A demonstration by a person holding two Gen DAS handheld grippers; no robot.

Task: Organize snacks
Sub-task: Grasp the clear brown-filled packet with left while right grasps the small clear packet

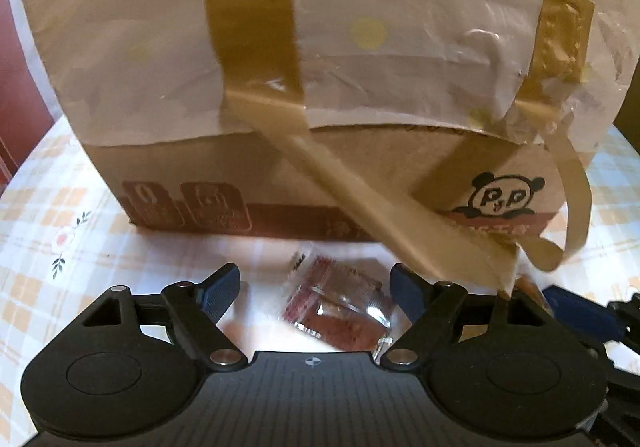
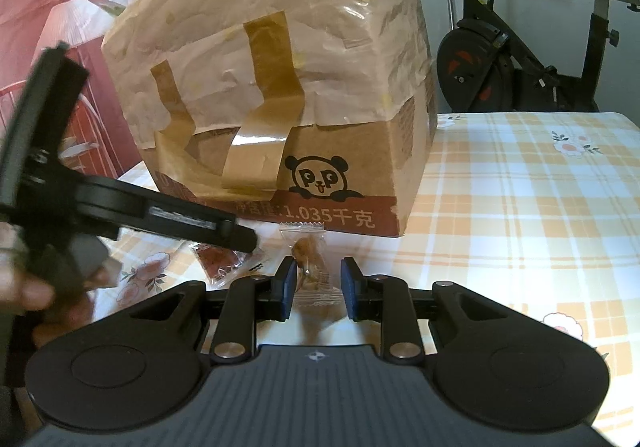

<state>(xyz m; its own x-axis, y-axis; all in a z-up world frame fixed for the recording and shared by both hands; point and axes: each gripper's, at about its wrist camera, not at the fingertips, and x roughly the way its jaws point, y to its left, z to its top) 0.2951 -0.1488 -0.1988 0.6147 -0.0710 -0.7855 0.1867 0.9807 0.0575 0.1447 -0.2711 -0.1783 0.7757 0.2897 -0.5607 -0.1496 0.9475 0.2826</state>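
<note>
Red snack packet (image 1: 340,307), clear wrapper, lying on the bench (image 1: 48,247) just before the front face of the cardboard box (image 1: 240,175); wrapper print too blurred to read. Second packet (image 2: 310,275), clear with brown contents, serrated top edge, standing just beside it, near the box's front corner.

Box: panda-face logo lettered "P P"; red band at the base reads "1.035千克", earlier characters unclear. Upper part wrapped in pale plastic, brown tape strips peeling loose.

Left tool (image 1: 316,287): jaws wide apart, red packet between them, pads not pressing it. Right tool (image 2: 316,287): jaws drawn in on the brown packet, pads against its wrapper.

Bench cloth: orange plaid with flowers. Exercise bike (image 2: 520,47) beyond the far edge.
</note>
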